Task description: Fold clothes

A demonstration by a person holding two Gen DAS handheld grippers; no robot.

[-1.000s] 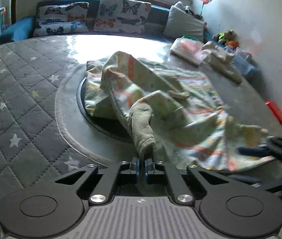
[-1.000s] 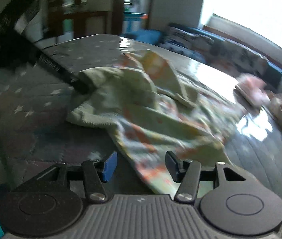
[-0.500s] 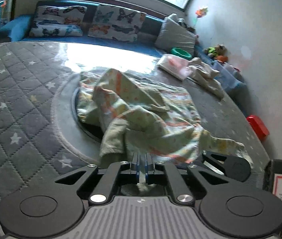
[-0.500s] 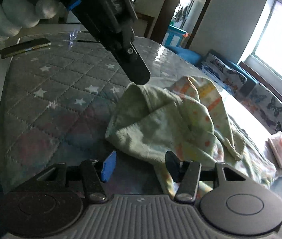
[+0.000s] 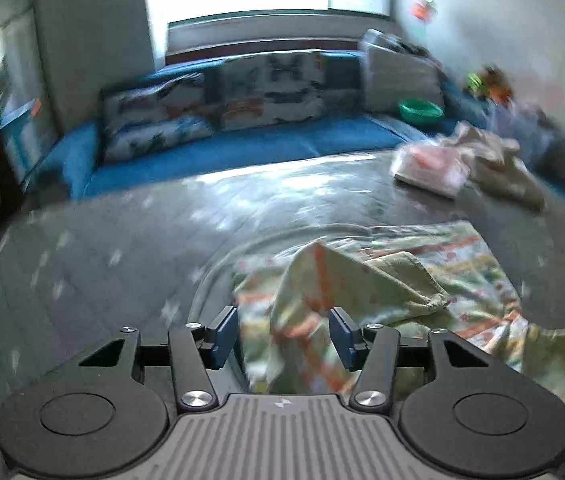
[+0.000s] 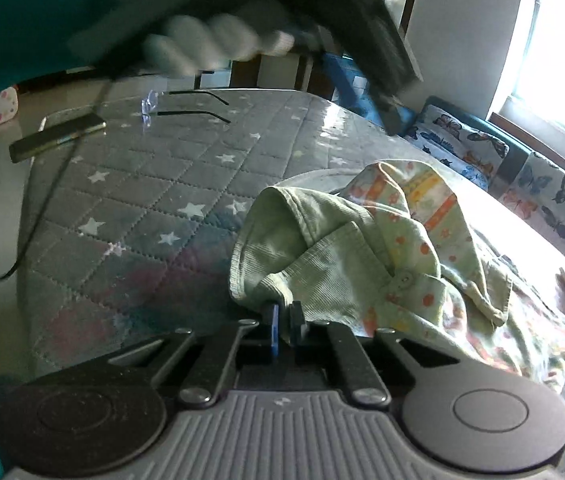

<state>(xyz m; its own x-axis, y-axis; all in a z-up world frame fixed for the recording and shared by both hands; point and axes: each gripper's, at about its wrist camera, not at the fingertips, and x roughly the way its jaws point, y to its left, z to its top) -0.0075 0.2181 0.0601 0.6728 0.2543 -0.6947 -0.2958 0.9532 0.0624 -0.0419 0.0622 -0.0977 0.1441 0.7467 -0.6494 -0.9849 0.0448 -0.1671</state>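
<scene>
Your right tongs are pinching the ribbed hem of the pale green orange-patterned garment, heaped on the grey star-quilted table. Only the left view shows your left tongs spread, plus the blue sofa behind.

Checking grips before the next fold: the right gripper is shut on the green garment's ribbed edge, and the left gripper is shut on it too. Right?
Not quite. The left gripper is open, as the left wrist view shows; the right gripper is shut on the green garment.
</scene>
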